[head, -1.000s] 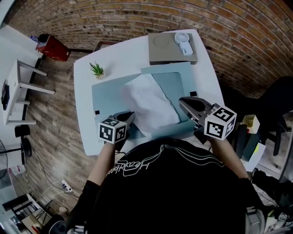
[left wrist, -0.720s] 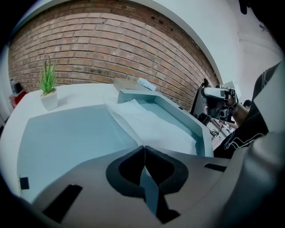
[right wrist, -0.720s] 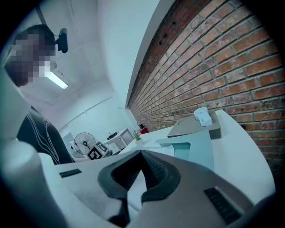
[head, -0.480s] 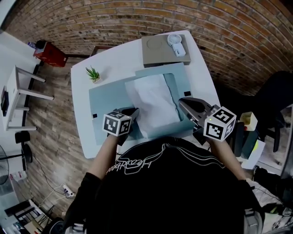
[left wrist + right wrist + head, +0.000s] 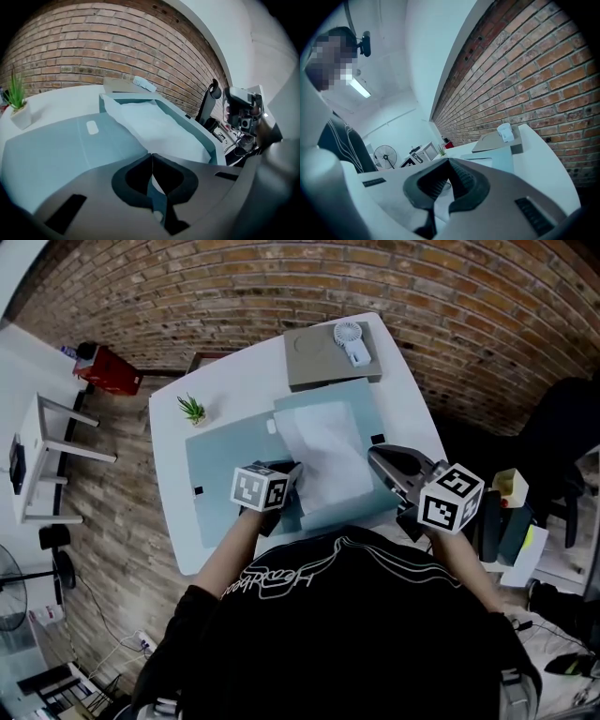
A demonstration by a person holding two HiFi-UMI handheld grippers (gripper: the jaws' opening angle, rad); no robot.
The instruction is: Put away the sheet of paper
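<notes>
Two grippers are at the near edge of the table (image 5: 234, 381). The left gripper (image 5: 295, 469) is clamped on the near edge of an open teal folder (image 5: 220, 465). The right gripper (image 5: 374, 453), jaws together and empty, hovers at the folder's right edge. The sheet of paper (image 5: 323, 442) lies in the folder's right half.

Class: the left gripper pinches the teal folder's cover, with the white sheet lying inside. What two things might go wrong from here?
1. The sheet of paper lies skewed and rumpled in the folder; swinging the cover over may crease it or leave an edge sticking out.
2. The left gripper pinches only the cover's near edge, and the right gripper hangs clear of it, so the folder may slide on the table.
</notes>
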